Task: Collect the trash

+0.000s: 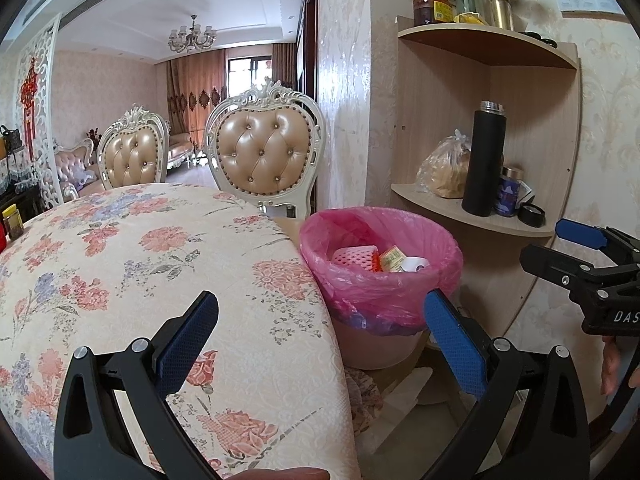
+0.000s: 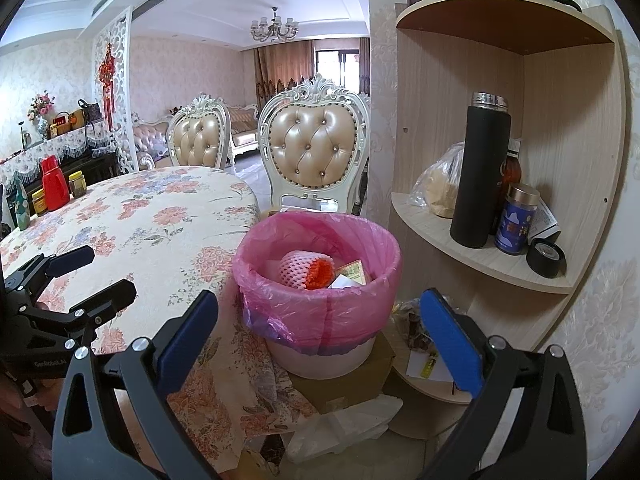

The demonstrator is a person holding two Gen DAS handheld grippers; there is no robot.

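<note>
Both grippers hang wide open, holding nothing: the left gripper (image 1: 320, 328) over the table (image 1: 140, 260) edge, the right gripper (image 2: 320, 320) facing the bin (image 2: 320, 276). The bin sits between that edge and the corner shelf (image 2: 500, 264). Two chairs stand behind the table. Inside the pink liner (image 2: 360, 240): a foam fruit net (image 2: 306, 270), a yellowish packet (image 2: 354, 271), some white paper.

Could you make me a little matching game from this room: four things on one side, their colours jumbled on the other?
Things:
1. bin liner
2. flask
3. bottle on the table
4. pads of the right tool

Colours:
A. black
B. blue
C. pink
D. red

Pairs: 1-C, 2-A, 3-D, 4-B
</note>
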